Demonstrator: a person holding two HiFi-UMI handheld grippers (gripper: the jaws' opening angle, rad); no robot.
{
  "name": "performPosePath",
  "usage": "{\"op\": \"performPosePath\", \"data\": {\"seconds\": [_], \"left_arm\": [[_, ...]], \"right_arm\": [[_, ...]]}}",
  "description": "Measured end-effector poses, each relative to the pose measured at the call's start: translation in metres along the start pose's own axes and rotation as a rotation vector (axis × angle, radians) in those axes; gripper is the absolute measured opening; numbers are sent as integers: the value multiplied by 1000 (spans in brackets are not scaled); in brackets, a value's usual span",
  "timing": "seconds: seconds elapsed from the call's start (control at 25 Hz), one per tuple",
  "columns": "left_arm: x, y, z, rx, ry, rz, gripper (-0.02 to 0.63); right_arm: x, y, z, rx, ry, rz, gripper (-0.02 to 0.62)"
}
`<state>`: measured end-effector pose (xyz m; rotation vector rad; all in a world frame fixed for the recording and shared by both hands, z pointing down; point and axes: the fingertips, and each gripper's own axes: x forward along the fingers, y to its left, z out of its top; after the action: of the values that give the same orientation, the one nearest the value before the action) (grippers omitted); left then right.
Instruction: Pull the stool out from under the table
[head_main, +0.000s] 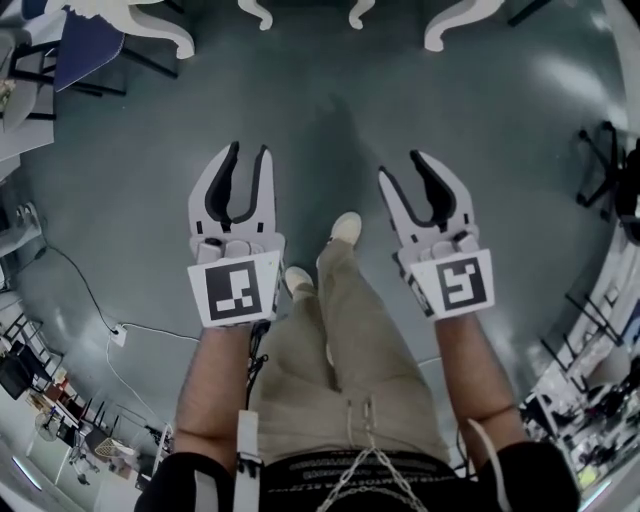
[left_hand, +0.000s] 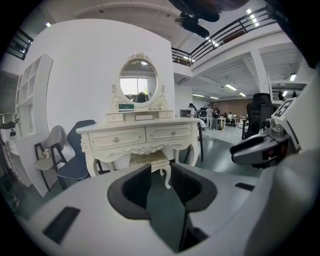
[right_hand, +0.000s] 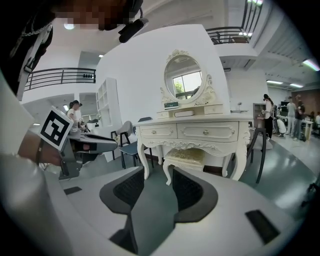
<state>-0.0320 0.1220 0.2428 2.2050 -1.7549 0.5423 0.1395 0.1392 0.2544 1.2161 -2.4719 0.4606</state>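
The cream stool (left_hand: 148, 160), with a padded seat and curved legs, stands tucked under the white carved dressing table (left_hand: 142, 134). From the other side, the stool (right_hand: 186, 156) shows below the table (right_hand: 195, 131). Both grippers hang in the air some way short of the furniture. My left gripper (head_main: 250, 152) is open, with only floor between its fingers. My right gripper (head_main: 402, 166) is open too and holds nothing. In the head view only the curled white legs (head_main: 160, 30) show at the top edge.
An oval mirror (left_hand: 138, 81) stands on the table. A blue chair (left_hand: 75, 160) and a grey chair (left_hand: 49, 150) are left of the table, and a dark chair (right_hand: 257, 145) is on its right. A cable (head_main: 100, 310) runs over the grey floor at the left. People stand far back.
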Motion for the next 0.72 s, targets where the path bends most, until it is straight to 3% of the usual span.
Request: {"op": "performPosePath", "data": {"seconds": [0.32,0.72], "left_arm": [[24,3,14,-24,-24,-3,121],[49,6,-8,11,21,-48,121]], "right_arm": [[19,-15,20,-31,-17,20,160],[36,-23,14,-23,19,-27,160]]}}
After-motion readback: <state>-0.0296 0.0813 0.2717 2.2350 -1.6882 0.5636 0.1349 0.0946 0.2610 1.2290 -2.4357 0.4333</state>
